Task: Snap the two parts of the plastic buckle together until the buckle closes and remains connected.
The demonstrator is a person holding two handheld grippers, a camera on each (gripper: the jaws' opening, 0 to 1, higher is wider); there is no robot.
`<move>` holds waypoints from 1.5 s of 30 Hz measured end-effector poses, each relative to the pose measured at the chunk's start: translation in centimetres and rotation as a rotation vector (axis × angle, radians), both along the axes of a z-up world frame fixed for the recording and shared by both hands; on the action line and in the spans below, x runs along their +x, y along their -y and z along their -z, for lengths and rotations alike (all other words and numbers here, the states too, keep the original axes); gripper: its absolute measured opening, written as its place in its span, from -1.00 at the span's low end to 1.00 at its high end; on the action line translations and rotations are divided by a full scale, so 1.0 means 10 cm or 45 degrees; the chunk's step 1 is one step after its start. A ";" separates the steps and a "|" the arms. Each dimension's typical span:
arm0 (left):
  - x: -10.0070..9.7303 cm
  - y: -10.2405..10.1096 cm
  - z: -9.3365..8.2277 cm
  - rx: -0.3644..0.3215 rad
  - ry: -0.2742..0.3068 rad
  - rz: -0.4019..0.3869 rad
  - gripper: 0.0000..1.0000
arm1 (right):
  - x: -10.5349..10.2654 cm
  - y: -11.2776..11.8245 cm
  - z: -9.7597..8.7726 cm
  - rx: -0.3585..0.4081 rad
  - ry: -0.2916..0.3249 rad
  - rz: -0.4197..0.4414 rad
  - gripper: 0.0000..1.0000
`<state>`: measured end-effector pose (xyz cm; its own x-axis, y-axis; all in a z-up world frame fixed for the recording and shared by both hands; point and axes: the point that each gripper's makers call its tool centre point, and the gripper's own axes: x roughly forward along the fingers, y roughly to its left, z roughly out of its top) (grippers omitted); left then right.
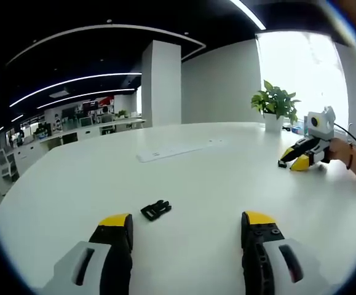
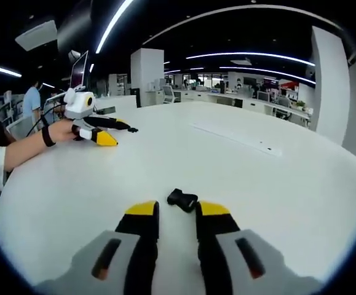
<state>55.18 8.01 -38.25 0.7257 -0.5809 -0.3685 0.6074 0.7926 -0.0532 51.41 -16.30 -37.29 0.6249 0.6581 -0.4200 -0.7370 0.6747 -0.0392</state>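
Low over the white table (image 1: pixel 184 184), the left gripper (image 1: pixel 187 226) holds its jaws wide apart with nothing between them, and a black buckle part (image 1: pixel 156 209) lies just ahead of its left jaw. Meanwhile the right gripper (image 2: pixel 178 212) has its jaws narrowed to a slim gap, empty, with the other buckle part (image 2: pixel 182 199) lying on the table just beyond its tips.

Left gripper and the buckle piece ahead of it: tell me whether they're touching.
Apart. The left gripper view shows the left gripper with its jaws wide open and bare white table between its tips and the black buckle piece.
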 end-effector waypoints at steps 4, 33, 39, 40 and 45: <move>0.00 0.00 0.00 0.003 0.012 -0.002 0.45 | -0.02 -0.04 0.01 0.010 0.007 -0.023 -0.68; -0.02 0.01 0.00 -0.001 0.012 -0.002 0.44 | -0.10 -0.17 -0.02 -0.010 0.090 -0.025 -0.33; -0.02 0.00 0.00 -0.001 0.012 -0.003 0.44 | -0.07 -0.22 -0.02 0.003 0.118 -0.017 -0.18; -0.02 0.00 0.00 -0.001 0.012 -0.003 0.44 | -0.08 -0.22 -0.02 0.006 0.118 -0.024 -0.20; -0.02 0.01 0.00 -0.002 0.013 0.002 0.44 | -0.07 -0.12 -0.02 -0.028 0.123 -0.024 -0.20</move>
